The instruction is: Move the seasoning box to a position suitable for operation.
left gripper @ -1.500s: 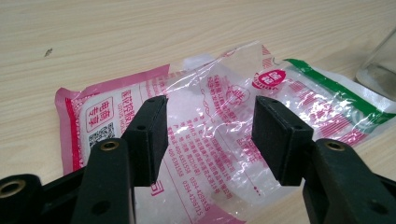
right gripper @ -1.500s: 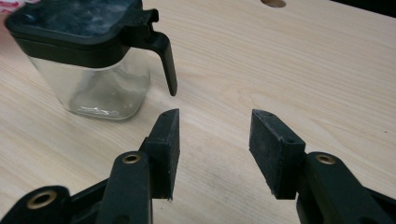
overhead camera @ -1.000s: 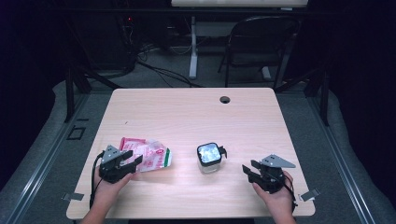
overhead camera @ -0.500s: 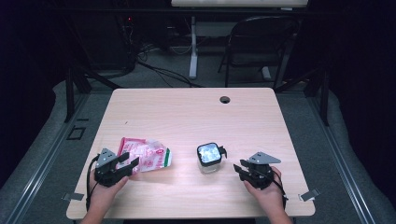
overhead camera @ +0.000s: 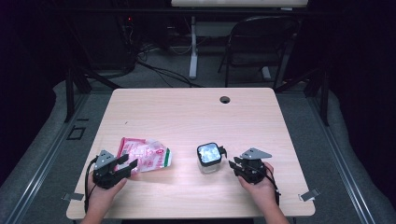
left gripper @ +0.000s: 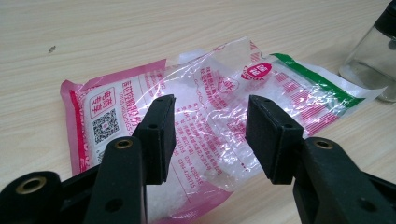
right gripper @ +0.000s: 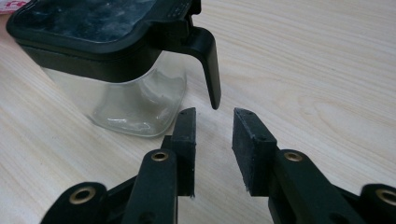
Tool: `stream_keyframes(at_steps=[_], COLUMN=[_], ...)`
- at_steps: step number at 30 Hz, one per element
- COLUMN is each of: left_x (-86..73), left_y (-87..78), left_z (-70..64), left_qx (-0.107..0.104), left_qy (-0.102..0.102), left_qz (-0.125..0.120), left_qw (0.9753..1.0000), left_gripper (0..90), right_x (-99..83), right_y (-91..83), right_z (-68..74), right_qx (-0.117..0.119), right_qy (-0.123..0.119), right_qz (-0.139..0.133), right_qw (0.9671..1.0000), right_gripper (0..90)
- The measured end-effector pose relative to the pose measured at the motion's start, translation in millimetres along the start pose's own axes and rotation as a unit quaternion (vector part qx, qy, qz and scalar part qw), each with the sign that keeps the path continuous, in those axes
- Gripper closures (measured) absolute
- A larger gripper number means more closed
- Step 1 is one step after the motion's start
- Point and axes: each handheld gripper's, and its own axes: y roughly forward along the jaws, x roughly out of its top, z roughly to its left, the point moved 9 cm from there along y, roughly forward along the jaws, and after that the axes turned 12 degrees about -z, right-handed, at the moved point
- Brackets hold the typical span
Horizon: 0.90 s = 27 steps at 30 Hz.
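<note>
We work at a pale wooden table (overhead camera: 187, 116) with a round cable hole (overhead camera: 225, 99) far ahead of both grippers; beyond it the room is dark, with a chair (overhead camera: 259, 46) and loose cables (overhead camera: 154, 70) on the grey floor.

Our left gripper (overhead camera: 125, 164) sits at the near left edge, its jaws spread wide and gripping nothing. Just ahead of its tips lies a pink and clear bag (overhead camera: 142, 154) of white grains, flat on the wood; in the left gripper view the bag (left gripper: 210, 116) shows between and beyond the parted jaws, and we cannot tell whether the tips touch the film.

Our right gripper (overhead camera: 232, 164) rests at the near right, jaws moderately apart and empty. Right in front of it stands a clear glass jar (overhead camera: 209, 157) with a black lid; in the right gripper view the lid's black latch (right gripper: 208, 60) hangs just above the gap, seemingly not touching either jaw.
</note>
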Motion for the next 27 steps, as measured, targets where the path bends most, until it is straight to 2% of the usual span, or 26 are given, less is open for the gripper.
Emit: stream_keyframes(at_steps=[5,6,15,23,27], left_x=[-1.8,-1.6,-4.9,-7.7,-10.7], left_y=[-2.1,-1.5,-8.6,-20.4,-28.7], left_z=[0.7,0.7,1.4,6.6,11.7], left_qx=[0.002,0.003,0.007,0.022,0.032], left_qy=[0.002,0.001,0.004,0.002,-0.002], left_qz=[0.007,0.003,0.006,0.002,0.006], left_qw=[1.0,1.0,0.9999,0.9998,0.9995], left_gripper=[52.6,52.6,54.2,55.1,55.7], right_x=[-1.2,-1.2,-2.8,-2.6,-3.1], right_y=[6.5,8.2,18.9,33.9,41.1], right_z=[-0.8,-0.6,-5.7,-5.4,-6.2], right_qx=[0.006,0.009,0.012,0.013,0.013], right_qy=[0.012,0.02,0.038,0.028,0.032], right_qz=[0.005,0.004,0.016,0.032,0.044], right_qw=[0.9999,0.9998,0.9991,0.999,0.9984], right_gripper=[71.5,71.5,71.7,71.8,72.0])
